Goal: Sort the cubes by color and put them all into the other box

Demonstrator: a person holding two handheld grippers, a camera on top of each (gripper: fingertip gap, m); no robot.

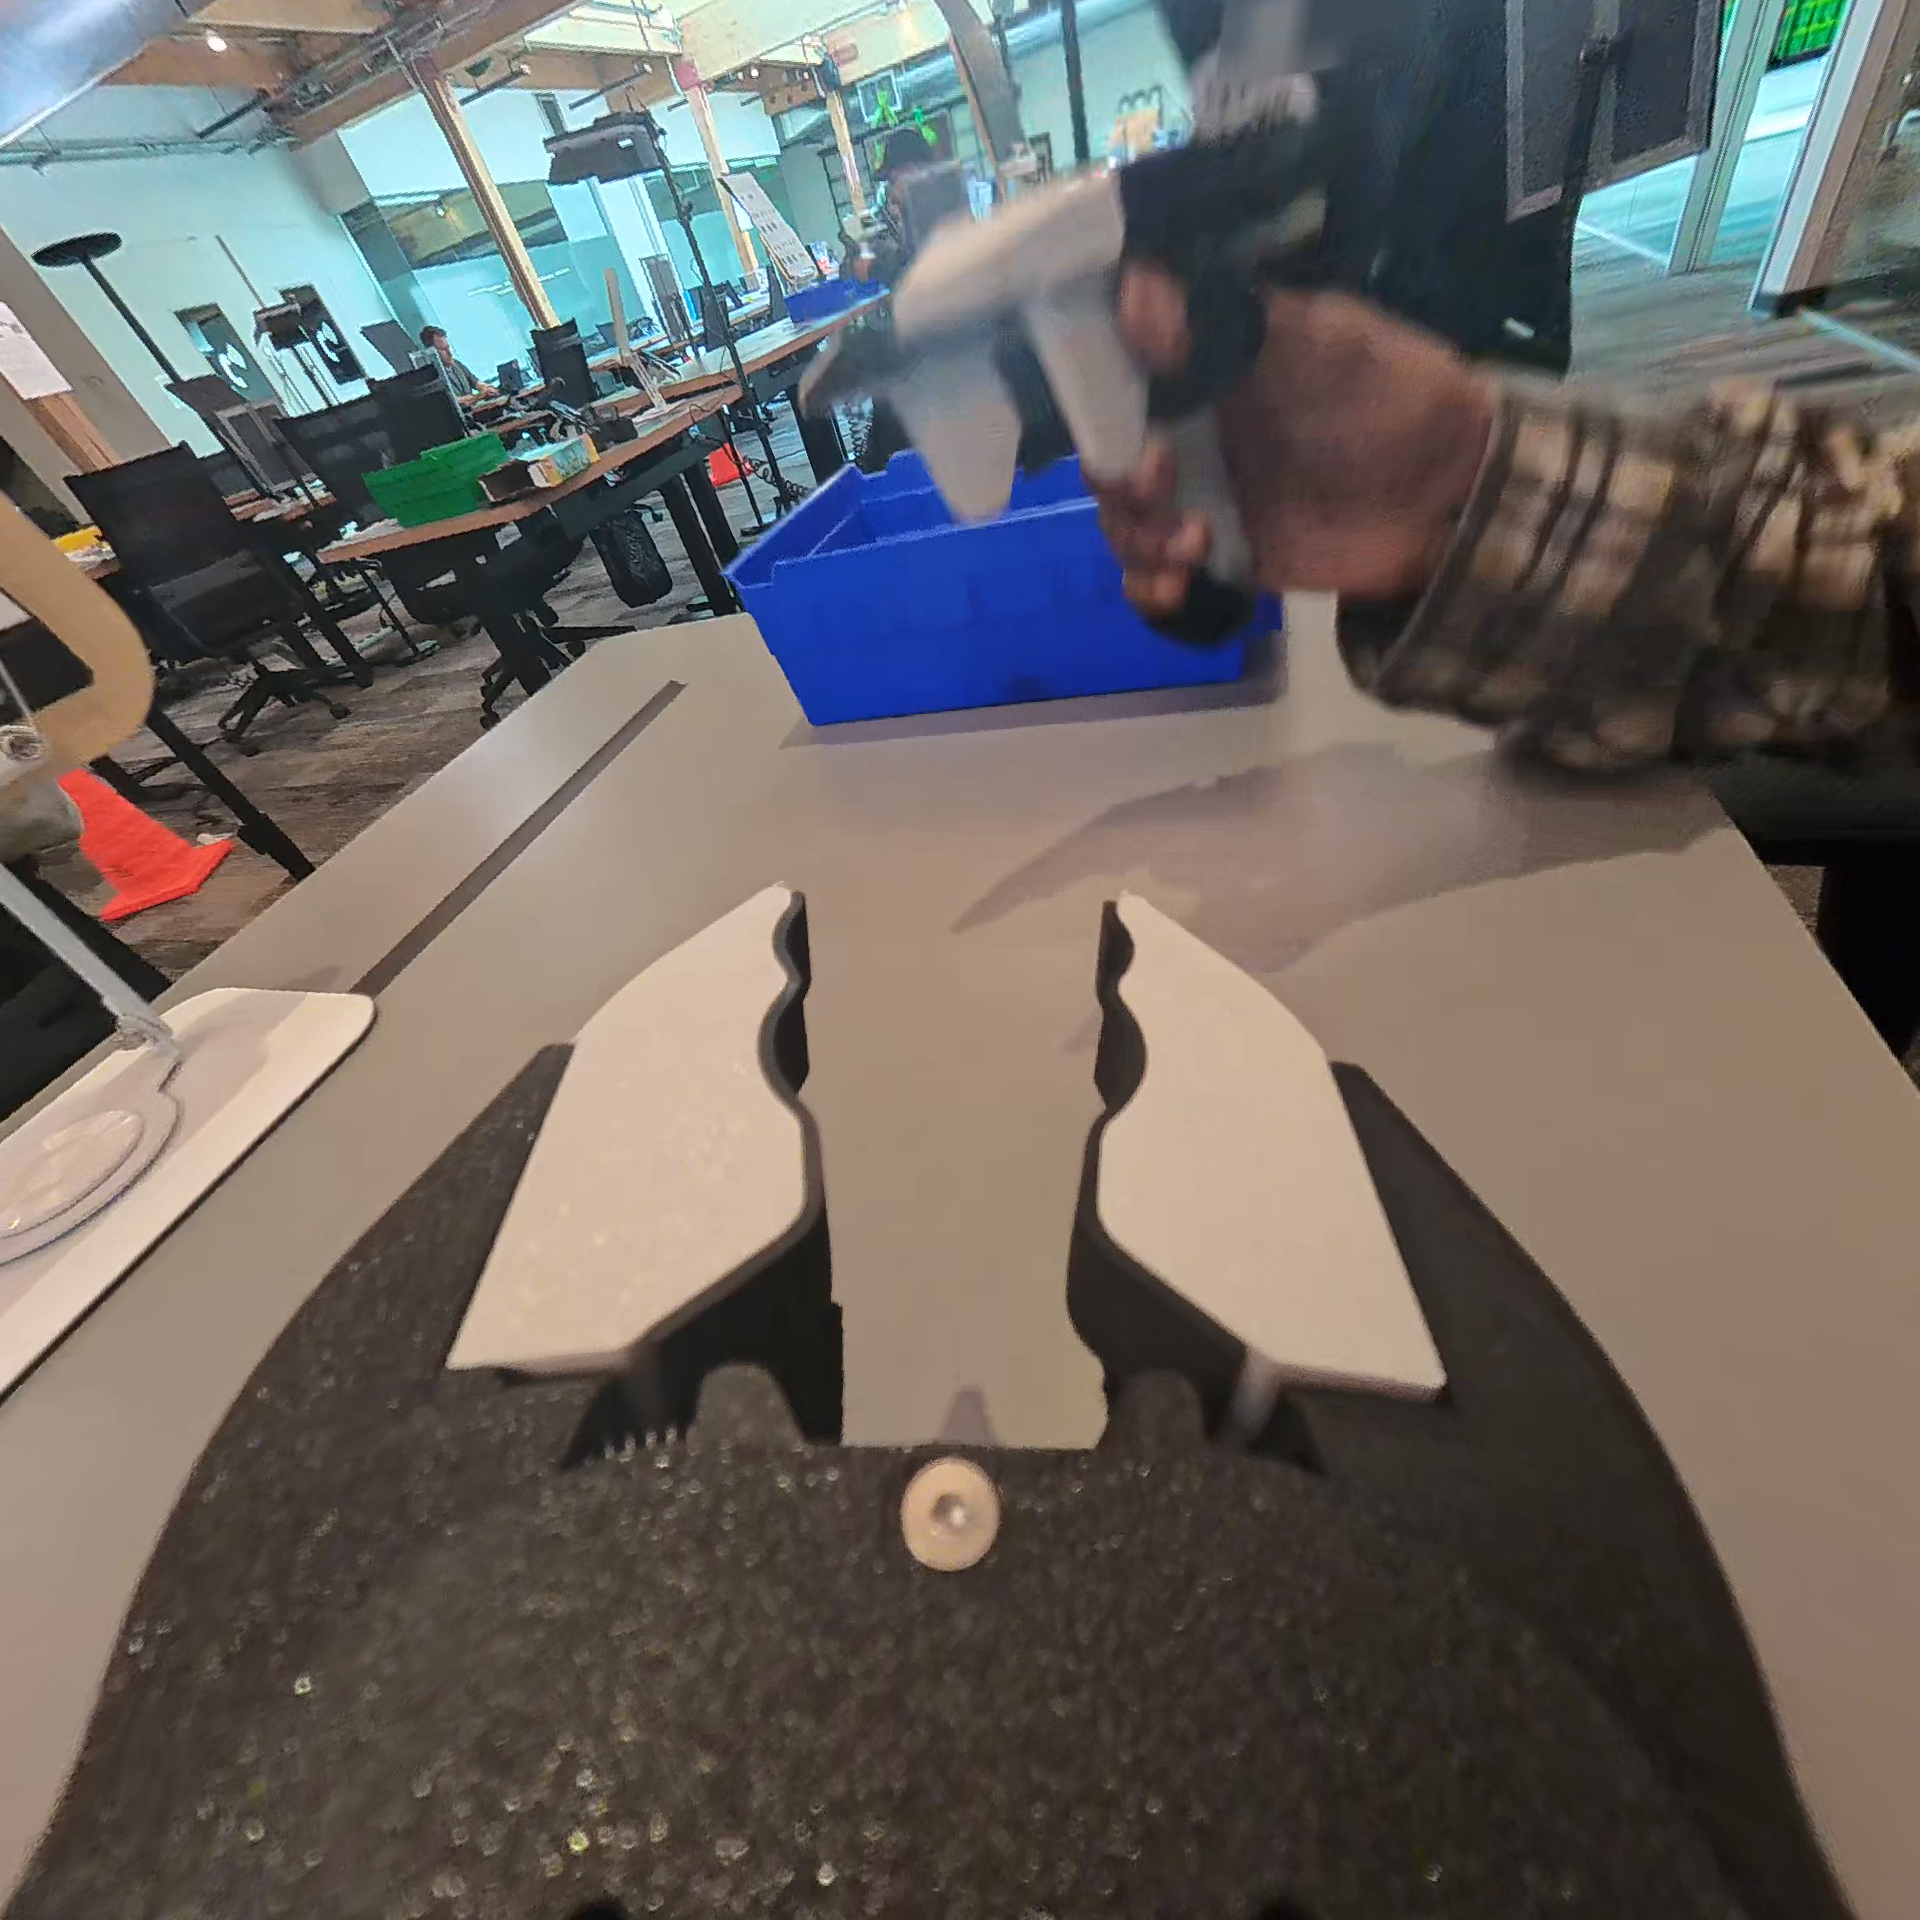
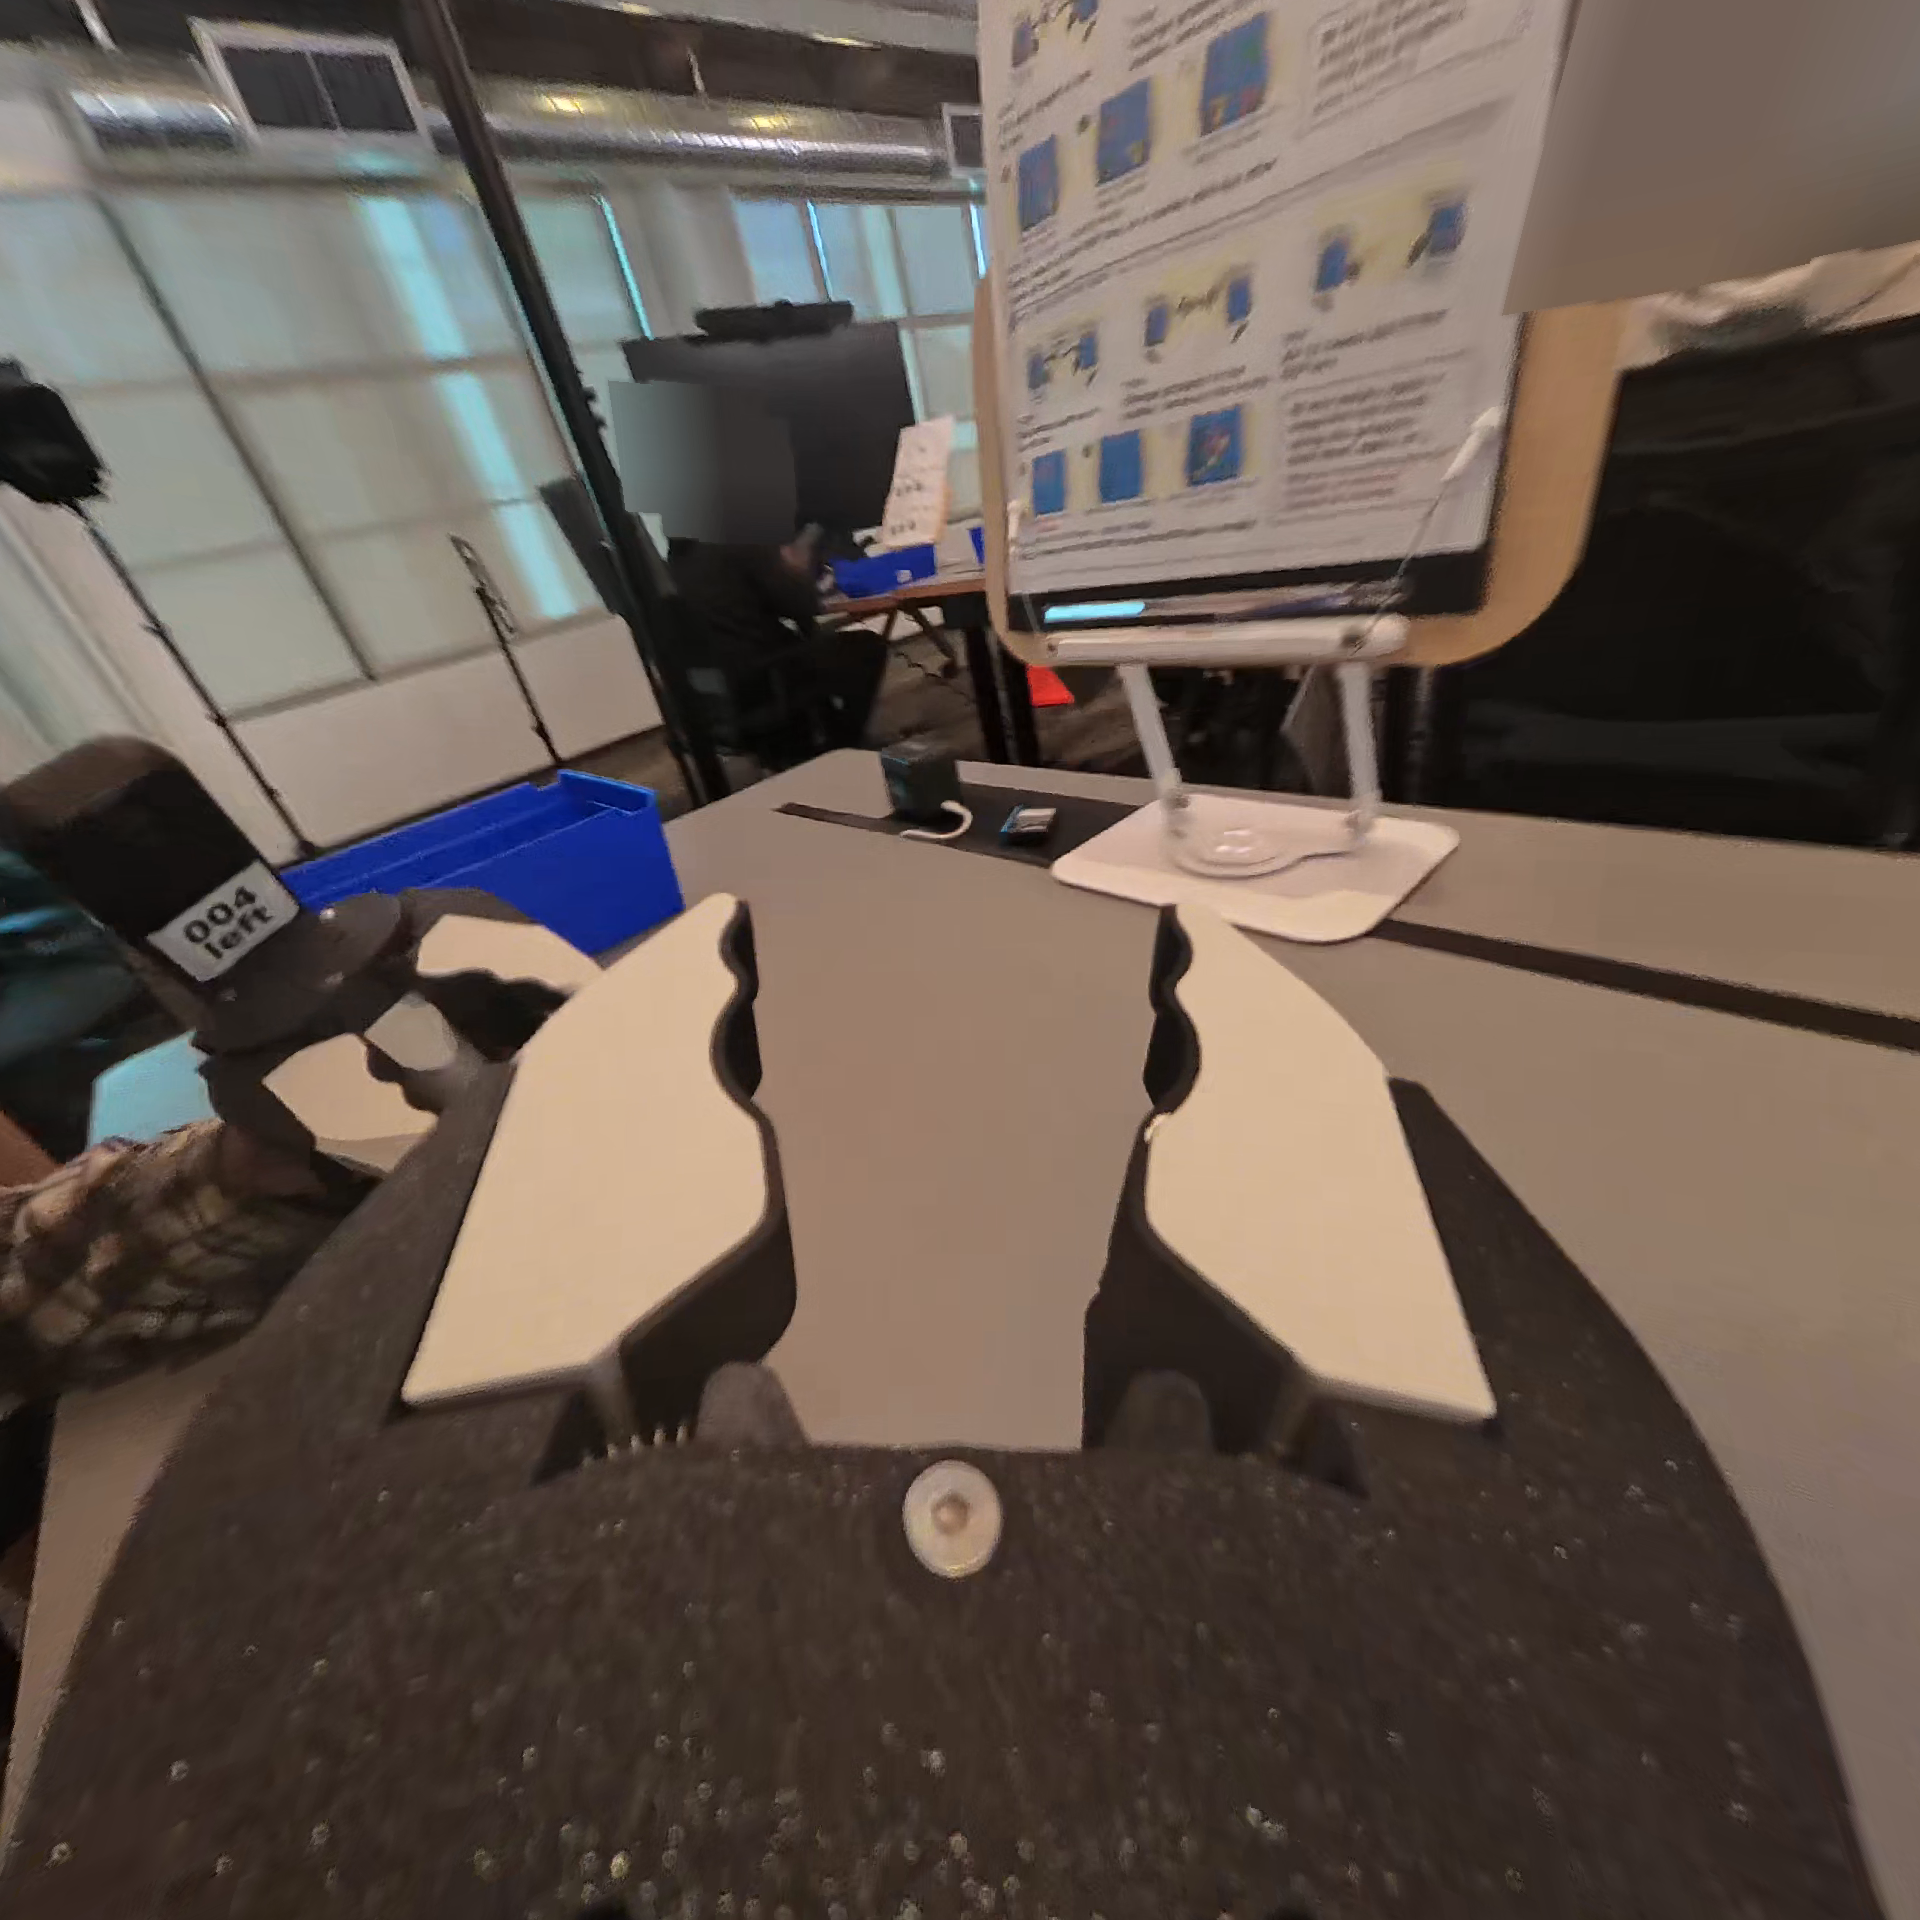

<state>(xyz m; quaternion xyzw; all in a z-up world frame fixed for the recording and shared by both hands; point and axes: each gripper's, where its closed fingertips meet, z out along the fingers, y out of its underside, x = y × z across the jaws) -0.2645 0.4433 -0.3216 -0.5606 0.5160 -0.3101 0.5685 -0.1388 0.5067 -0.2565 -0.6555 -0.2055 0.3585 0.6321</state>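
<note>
Our left hand-held gripper (image 1: 951,914) hovered low over the bare grey worktop (image 1: 1455,1143), its two pale fingers (image 1: 665,1143) spread apart with nothing between them. Our right hand-held gripper (image 2: 956,920) was likewise released, its fingers (image 2: 623,1143) splayed above the same grey surface and grasping nothing. In the left wrist view the right hand-held gripper appeared farther off, blurred, gripped by a hand (image 1: 1340,447) in a plaid sleeve (image 1: 1662,582), and raised just in front of and above a blue box (image 1: 987,613) that stood at the far edge of the worktop. We could make out a raised rim and an inner divider in that box, but no cubes could be seen in either view, so we cannot tell where they lay. In the right wrist view the blue box (image 2: 540,852) sat at the left, beyond the left hand-held gripper's black body with its white label. Farther across the worktop stood a white stand (image 2: 1257,862) holding a tablet with an illustrated sheet (image 2: 1247,291), and near it a small black device (image 2: 914,779) with a white cable. Beyond lay an open office with desks, chairs and an orange cone (image 1: 145,852) on the floor.
</note>
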